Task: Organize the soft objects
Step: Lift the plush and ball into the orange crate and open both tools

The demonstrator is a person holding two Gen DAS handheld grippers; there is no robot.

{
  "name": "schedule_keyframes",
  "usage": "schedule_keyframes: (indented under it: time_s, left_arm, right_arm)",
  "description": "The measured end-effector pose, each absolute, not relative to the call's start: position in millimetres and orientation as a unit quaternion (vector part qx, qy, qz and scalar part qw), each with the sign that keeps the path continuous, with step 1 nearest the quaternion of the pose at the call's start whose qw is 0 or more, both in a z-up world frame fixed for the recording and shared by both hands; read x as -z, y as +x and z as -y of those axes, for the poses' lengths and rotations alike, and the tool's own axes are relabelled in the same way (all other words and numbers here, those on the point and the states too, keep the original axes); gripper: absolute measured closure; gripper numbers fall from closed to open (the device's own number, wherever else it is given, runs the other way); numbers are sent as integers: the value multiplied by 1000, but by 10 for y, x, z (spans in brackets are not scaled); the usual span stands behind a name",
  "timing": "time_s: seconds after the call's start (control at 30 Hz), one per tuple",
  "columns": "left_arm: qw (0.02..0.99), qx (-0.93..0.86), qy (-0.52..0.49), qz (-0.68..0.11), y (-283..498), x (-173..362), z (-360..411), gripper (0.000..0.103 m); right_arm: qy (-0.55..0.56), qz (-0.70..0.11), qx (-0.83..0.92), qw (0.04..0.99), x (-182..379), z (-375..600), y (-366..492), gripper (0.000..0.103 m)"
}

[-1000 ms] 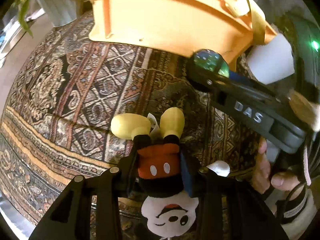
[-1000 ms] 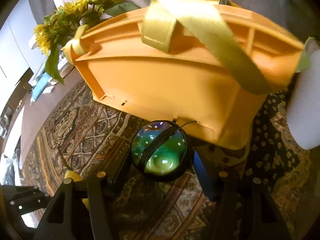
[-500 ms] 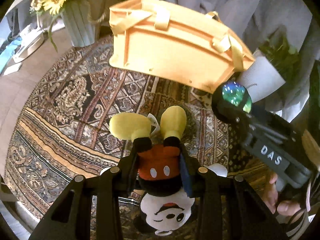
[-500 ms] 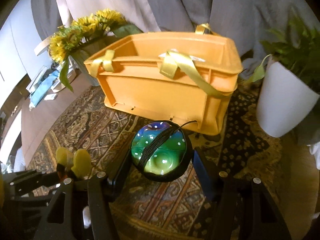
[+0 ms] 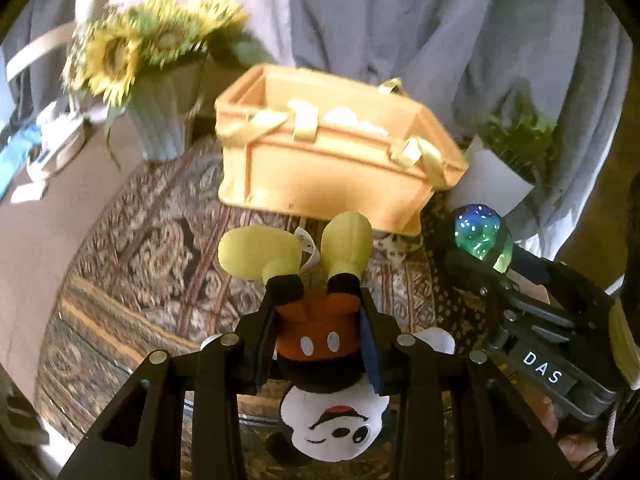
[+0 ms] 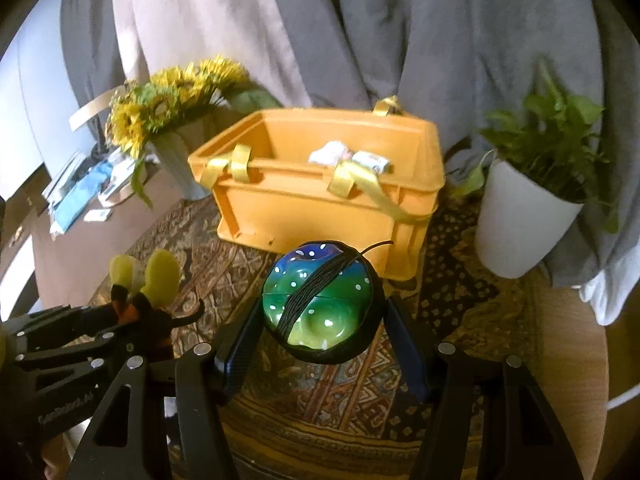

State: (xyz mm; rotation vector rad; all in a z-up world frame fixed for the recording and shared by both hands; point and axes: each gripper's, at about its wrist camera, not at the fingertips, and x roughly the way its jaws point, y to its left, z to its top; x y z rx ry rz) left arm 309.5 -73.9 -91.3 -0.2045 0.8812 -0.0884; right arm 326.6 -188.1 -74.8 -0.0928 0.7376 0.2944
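Observation:
My left gripper (image 5: 318,300) is shut on a mouse plush toy (image 5: 320,328) at its red shorts, held upside down with its yellow shoes pointing away and its white face toward the camera. My right gripper (image 6: 322,308) is shut on a squishy blue-green ball (image 6: 320,300) with white dots and a black band. The same ball (image 5: 478,232) shows at the right of the left wrist view, and the plush (image 6: 144,292) at the left of the right wrist view. An orange crate (image 6: 332,196) with yellow straps stands ahead on the rug, light items lying inside it.
A patterned rug (image 5: 152,248) covers the floor. A ribbed vase of sunflowers (image 5: 160,120) stands left of the crate, a white pot with a green plant (image 6: 524,216) to its right. Grey and pale curtains (image 6: 440,40) hang behind. Papers (image 6: 84,188) lie at the far left.
Both grippers have risen and tipped up with their toys still held. The crate now sits farther off and lower in view, showing its open top, curtains and both plants.

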Motion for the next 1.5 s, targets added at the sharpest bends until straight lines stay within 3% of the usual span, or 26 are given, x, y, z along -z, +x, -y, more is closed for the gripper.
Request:
schedule_keyframes:
  time_s: [0.97, 1.5]
  left_arm:
    - [938, 161, -9, -306, 3730, -50, 126, 66]
    - [953, 163, 30, -252, 4293, -476, 156, 66]
  right_arm:
    - [12, -265, -30, 964, -25, 1269, 3370, 40]
    - [-8, -237, -29, 971, -419, 1224, 3975, 40]
